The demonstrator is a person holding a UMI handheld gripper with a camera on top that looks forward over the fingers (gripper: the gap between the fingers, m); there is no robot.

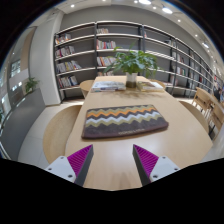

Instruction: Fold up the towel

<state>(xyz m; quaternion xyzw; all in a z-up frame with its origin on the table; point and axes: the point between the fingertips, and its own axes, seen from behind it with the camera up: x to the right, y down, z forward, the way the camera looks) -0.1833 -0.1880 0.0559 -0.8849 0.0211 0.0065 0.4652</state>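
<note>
This looks like a library or reading room. Tall open bookshelves [100,55] line the far wall, their rows packed with books, and more shelving [185,65] runs along the right side. A long pale wooden table [120,150] stretches from near to far through the middle of the room, with a leafy potted plant [132,65] standing at its far end. Wooden chairs [207,105] sit to the right of the table. Bright ceiling lights [150,4] shine overhead, and a smooth grey floor [25,125] lies to the left
</note>
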